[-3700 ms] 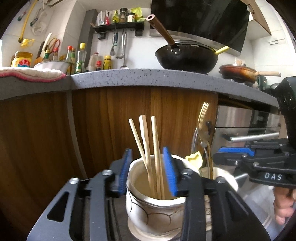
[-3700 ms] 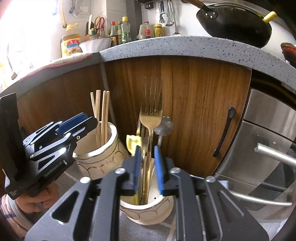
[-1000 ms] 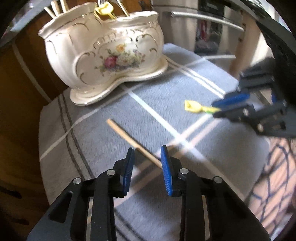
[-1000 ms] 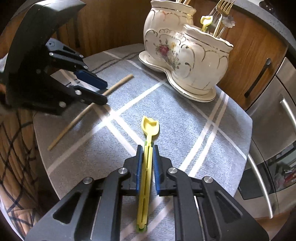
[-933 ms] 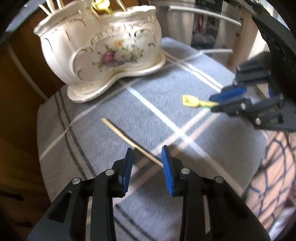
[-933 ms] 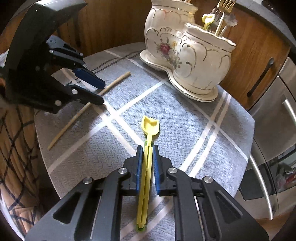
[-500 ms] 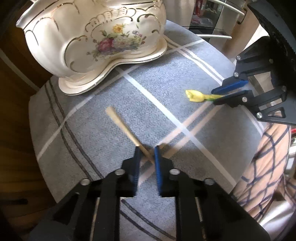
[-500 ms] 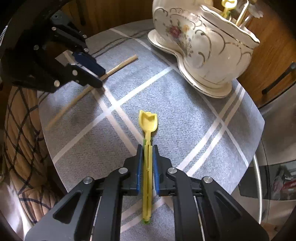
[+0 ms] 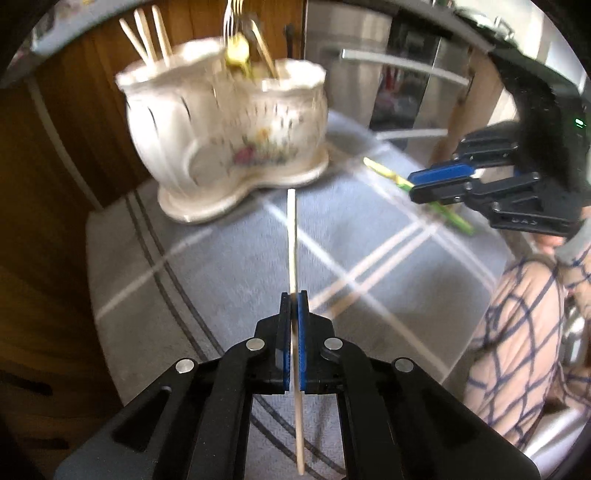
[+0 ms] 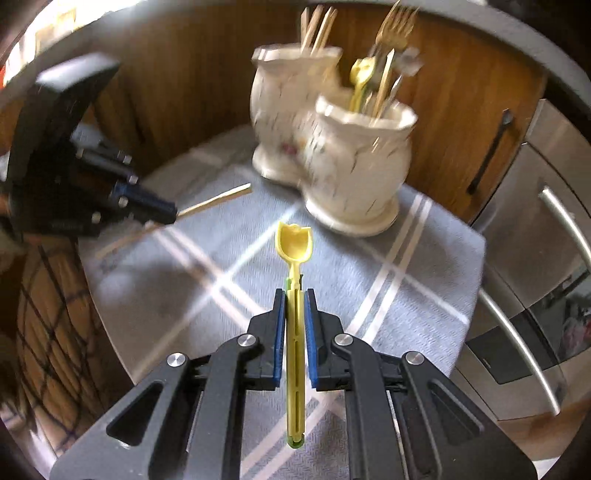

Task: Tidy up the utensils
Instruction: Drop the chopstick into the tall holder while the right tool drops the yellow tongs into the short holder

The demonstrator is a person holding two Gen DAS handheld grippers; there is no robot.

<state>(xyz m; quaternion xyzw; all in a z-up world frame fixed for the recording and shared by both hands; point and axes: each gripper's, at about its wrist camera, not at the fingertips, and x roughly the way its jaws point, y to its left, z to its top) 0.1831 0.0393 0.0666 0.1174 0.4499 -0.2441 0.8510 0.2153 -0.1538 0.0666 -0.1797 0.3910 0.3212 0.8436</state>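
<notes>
My left gripper (image 9: 293, 295) is shut on a wooden chopstick (image 9: 291, 236), which points away over the grey checked cloth (image 9: 229, 266) toward the white flowered two-cup holder (image 9: 225, 122). In the right wrist view my right gripper (image 10: 294, 291) is shut on a yellow plastic spoon (image 10: 294, 243), bowl forward, lifted above the cloth (image 10: 369, 266). The holder (image 10: 354, 155) stands ahead; its far cup carries several chopsticks (image 10: 316, 24), its near cup forks and another yellow spoon (image 10: 360, 72). Each view also shows the other gripper: the right one (image 9: 439, 182) with the spoon, the left one (image 10: 162, 210) with the chopstick (image 10: 221, 197).
Wooden cabinet doors (image 10: 461, 92) and a steel oven front with bar handles (image 10: 543, 229) stand behind the small cloth-covered table. A person's checked trousers (image 9: 524, 332) are at the table's near right edge. A grey counter edge runs above the cabinets.
My left gripper has shut on the chopstick and lifted it off the cloth, so it now points at the holder. My right gripper has risen with the spoon; the holder sits higher in both views.
</notes>
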